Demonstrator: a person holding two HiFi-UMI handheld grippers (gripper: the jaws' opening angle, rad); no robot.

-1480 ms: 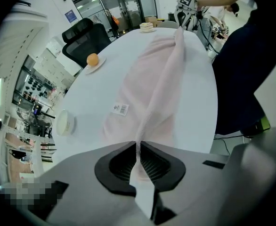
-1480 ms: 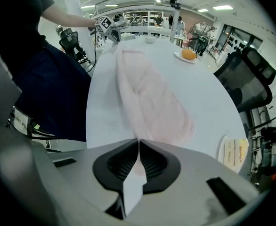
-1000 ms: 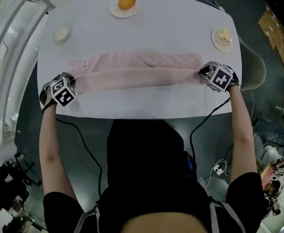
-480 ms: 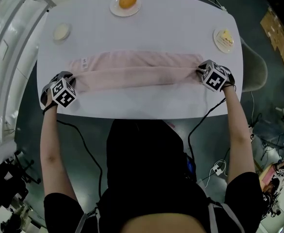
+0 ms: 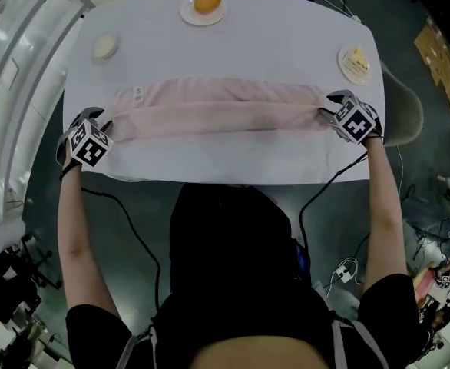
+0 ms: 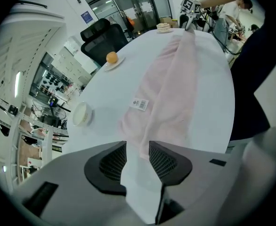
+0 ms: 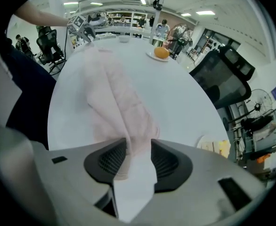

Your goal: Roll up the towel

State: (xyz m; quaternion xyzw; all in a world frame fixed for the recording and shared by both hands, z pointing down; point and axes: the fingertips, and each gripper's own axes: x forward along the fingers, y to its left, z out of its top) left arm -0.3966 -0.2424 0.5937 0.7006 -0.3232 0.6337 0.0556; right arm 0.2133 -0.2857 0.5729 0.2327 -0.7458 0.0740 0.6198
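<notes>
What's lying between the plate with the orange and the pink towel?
Nothing; the head view shows only bare white table between plate and towel.

No legible text, even on towel tag (image 6: 140, 104).

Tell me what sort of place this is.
Probably an open-plan office or lab: a black office chair, glass partition walls and ceiling strip lights surround the white table.
</notes>
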